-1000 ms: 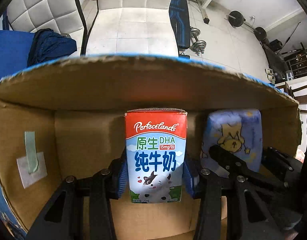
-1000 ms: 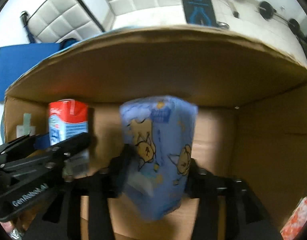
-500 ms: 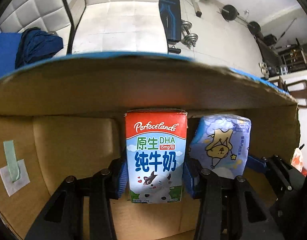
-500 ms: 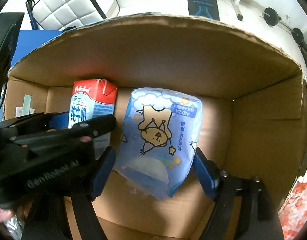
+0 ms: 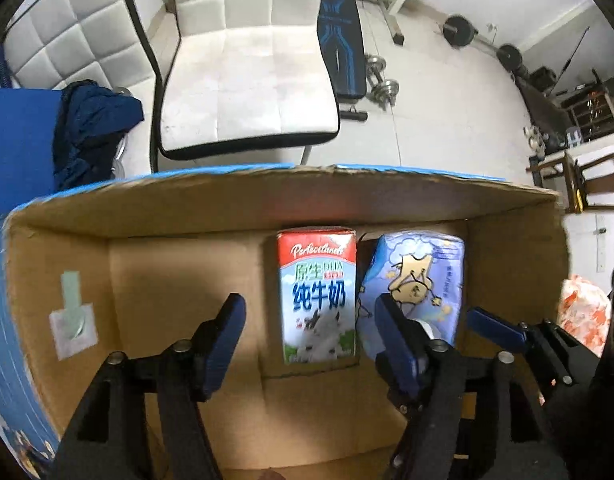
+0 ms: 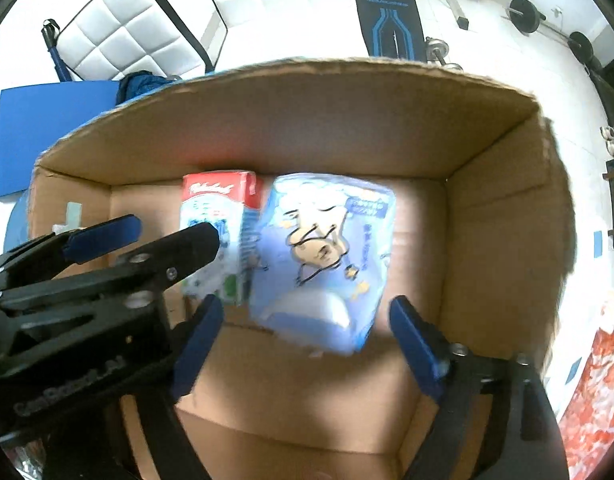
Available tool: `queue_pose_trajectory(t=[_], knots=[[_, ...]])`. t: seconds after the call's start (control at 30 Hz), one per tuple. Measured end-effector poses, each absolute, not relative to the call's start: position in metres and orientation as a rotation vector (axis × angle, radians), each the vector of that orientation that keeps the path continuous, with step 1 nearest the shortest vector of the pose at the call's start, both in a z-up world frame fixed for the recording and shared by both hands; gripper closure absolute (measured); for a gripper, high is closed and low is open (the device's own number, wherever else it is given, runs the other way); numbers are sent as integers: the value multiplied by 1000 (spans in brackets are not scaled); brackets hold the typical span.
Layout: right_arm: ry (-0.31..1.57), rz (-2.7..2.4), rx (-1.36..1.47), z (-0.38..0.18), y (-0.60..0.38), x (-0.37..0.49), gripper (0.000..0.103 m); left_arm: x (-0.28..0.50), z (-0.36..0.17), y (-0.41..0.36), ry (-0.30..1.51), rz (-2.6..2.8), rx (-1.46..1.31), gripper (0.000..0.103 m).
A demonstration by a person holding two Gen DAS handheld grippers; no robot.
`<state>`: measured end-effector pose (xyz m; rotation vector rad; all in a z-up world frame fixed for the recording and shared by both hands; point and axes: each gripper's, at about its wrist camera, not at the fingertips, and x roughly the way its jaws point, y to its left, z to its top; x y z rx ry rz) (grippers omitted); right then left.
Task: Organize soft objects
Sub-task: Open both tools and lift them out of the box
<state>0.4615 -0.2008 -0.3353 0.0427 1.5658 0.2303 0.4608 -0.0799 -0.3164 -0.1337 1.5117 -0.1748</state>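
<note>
A red and white milk carton (image 5: 317,296) stands upright inside the cardboard box (image 5: 179,216), against its far wall. A blue tissue pack with a cartoon bear (image 5: 417,280) leans beside it on the right, touching it. My left gripper (image 5: 309,332) is open and empty, drawn back from the carton. My right gripper (image 6: 303,336) is open and empty, just short of the tissue pack (image 6: 327,256). The carton (image 6: 217,224) and the left gripper's fingers (image 6: 103,234) also show in the right wrist view.
The box walls (image 6: 503,216) close in on all sides. A white padded chair (image 5: 247,76) stands behind the box, with dark blue cloth (image 5: 91,120) at left. An orange patterned bag (image 5: 583,312) lies right of the box. Weights and a bench (image 5: 343,40) lie on the floor.
My left gripper let go of the milk carton and my right gripper let go of the tissue pack. Both opened and pulled back and up; both items stay in the box.
</note>
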Motion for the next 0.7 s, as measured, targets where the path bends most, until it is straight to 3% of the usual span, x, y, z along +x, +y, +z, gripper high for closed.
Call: queue_pose_trajectory(t=[0.07,0.2,0.7], knots=[[1539,217,31,-327,-197,454,0,453,-308,-74,1485,-169,-150,21],[1506,182,11,-306,-185,424,0,437,-291,-64,1424,-127,-138,5],[1351,105,-46,-229,-172,319,0,333,-210,-22,1232,-9,-102,4]])
